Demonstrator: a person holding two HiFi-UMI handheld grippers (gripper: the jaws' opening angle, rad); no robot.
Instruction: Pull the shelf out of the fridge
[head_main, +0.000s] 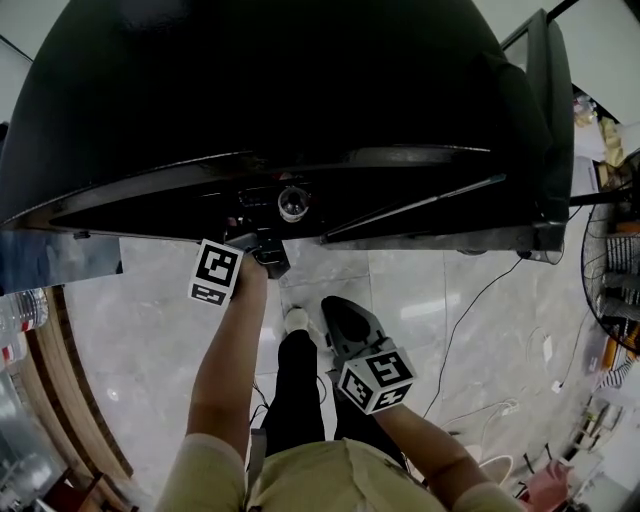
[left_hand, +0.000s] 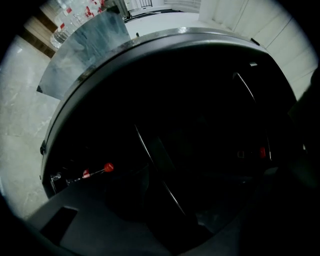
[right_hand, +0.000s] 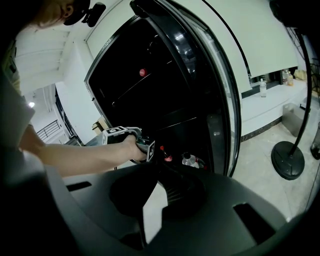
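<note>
From my screen the black fridge fills the upper part of the head view, and its door stands open at the fridge's right side. The left gripper reaches with its tip into the fridge opening, low down, with its marker cube just outside the fridge front. Its own view is very dark: I see the fridge interior and a thin bright edge of the shelf that crosses just ahead of the jaws, but I cannot tell if the jaws are apart or pressed together, nor if they touch that edge. The shelf sits inside the fridge. A small red cap shows in the fridge's lower left part in that view. The right gripper hangs in front of the fridge, apart from it, tilted down toward the floor; its jaws are clenched together and nothing is between them. In the right gripper view bottles stand on the fridge's bottom, near the door, and a fan stand is on the floor beyond the door
</note>
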